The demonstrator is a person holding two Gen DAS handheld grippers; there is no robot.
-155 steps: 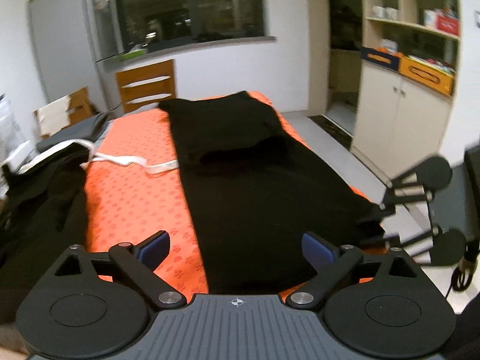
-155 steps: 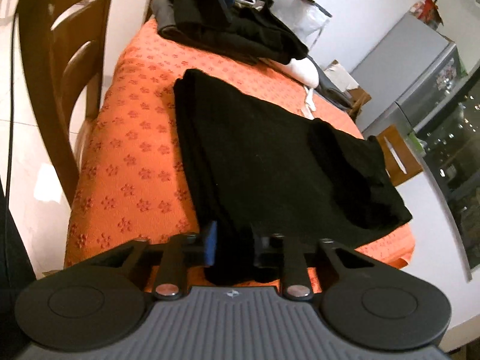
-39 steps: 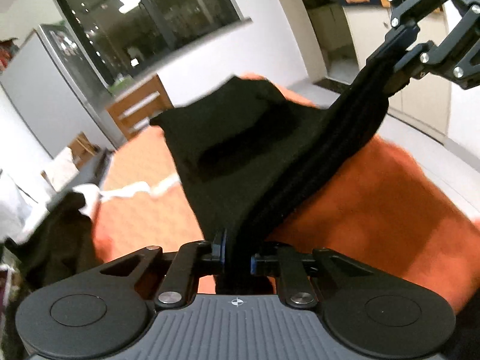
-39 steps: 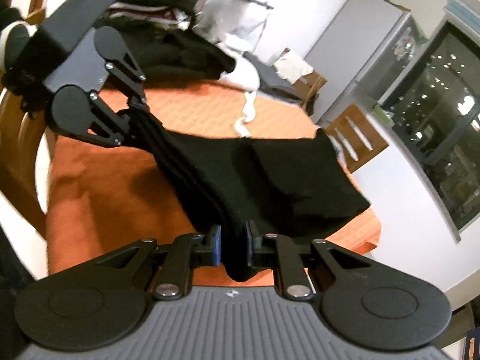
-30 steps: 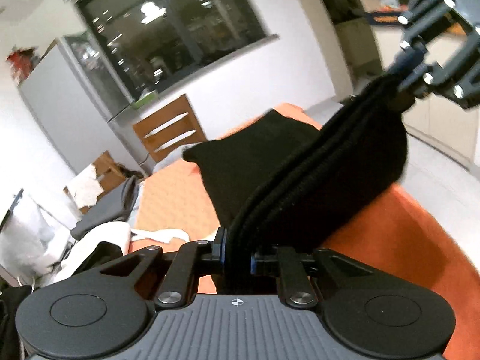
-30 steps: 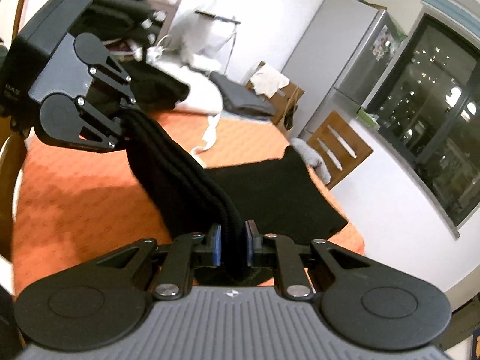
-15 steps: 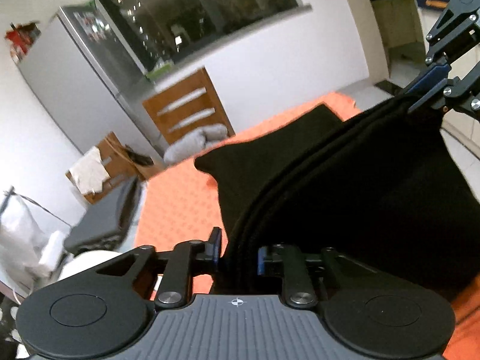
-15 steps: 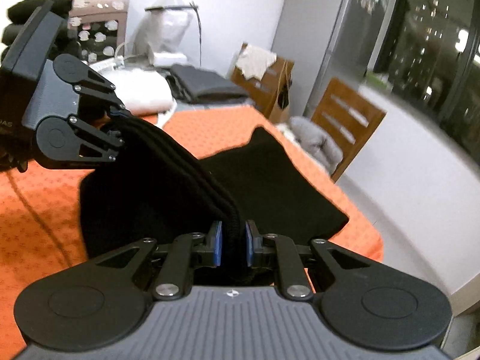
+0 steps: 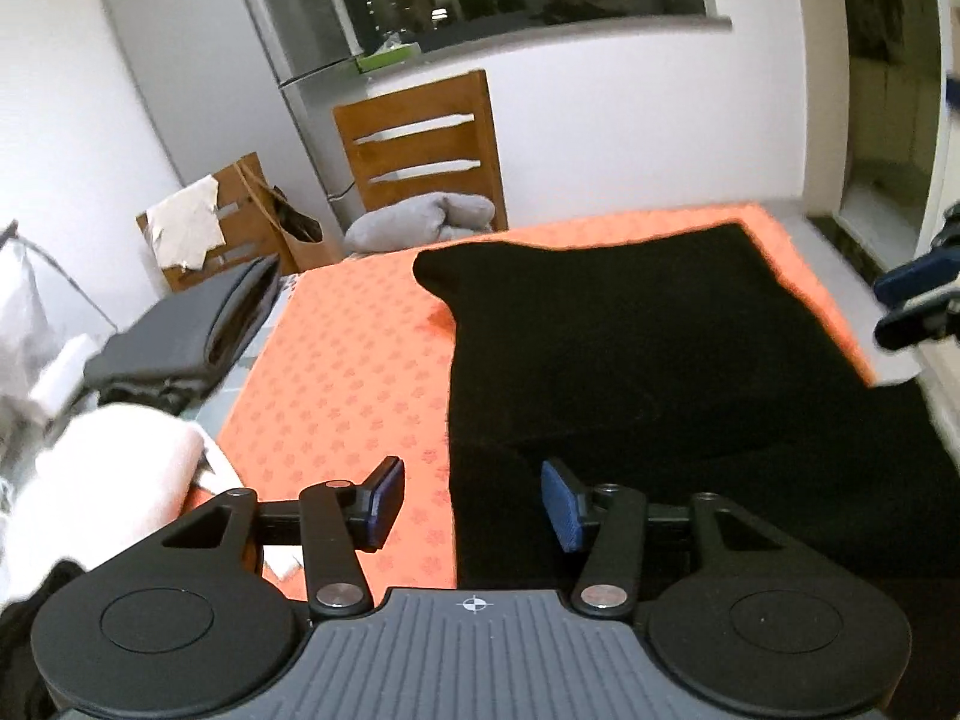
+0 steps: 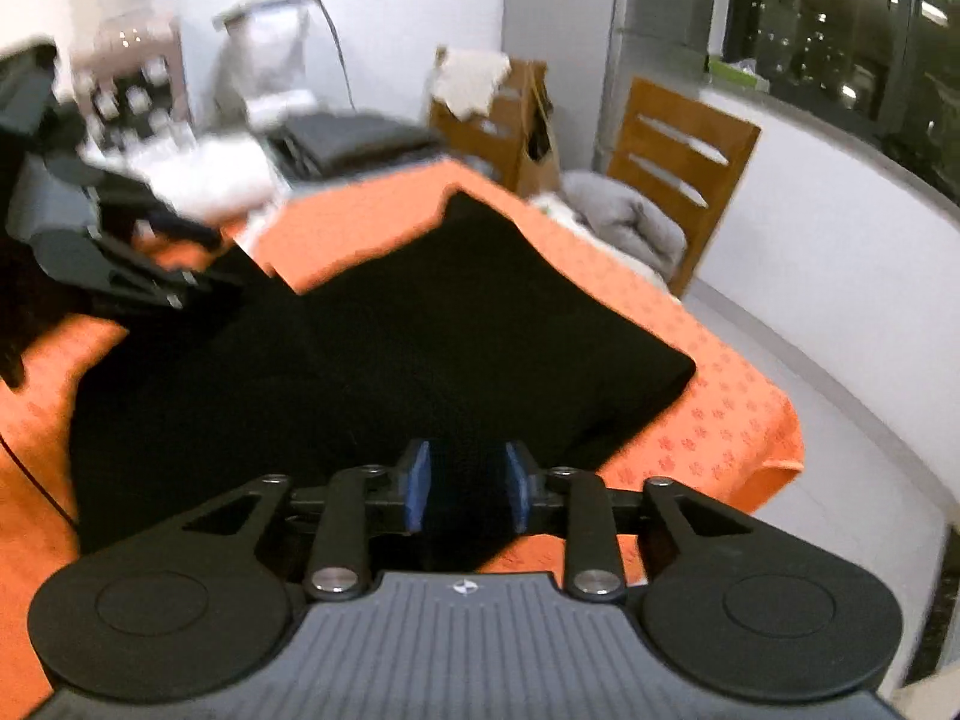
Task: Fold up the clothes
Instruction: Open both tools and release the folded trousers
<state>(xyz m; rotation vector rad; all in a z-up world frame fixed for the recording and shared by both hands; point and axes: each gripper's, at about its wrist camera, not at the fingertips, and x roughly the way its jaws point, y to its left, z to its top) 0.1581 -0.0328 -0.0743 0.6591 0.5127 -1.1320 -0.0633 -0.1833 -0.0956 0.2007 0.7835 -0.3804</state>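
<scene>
Black knit garment (image 9: pixel 660 360) lies doubled on orange tablecloth (image 9: pixel 348 360); soft, thick, floppy, best pinched at a folded edge. Left gripper (image 9: pixel 474 501) released, right gripper (image 10: pixel 467 485) parted, cloth between pads.

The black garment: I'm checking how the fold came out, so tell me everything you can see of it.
The black garment is a dark, matte, soft-looking fabric lying on the orange patterned tablecloth. An upper layer is doubled over a lower one, which sticks out on the near side. Its far edge lies near the table's end, by the wooden chair. The left gripper is open over its near left edge; the right gripper is parted with cloth between the pads. Surface detail is not visible.
</scene>
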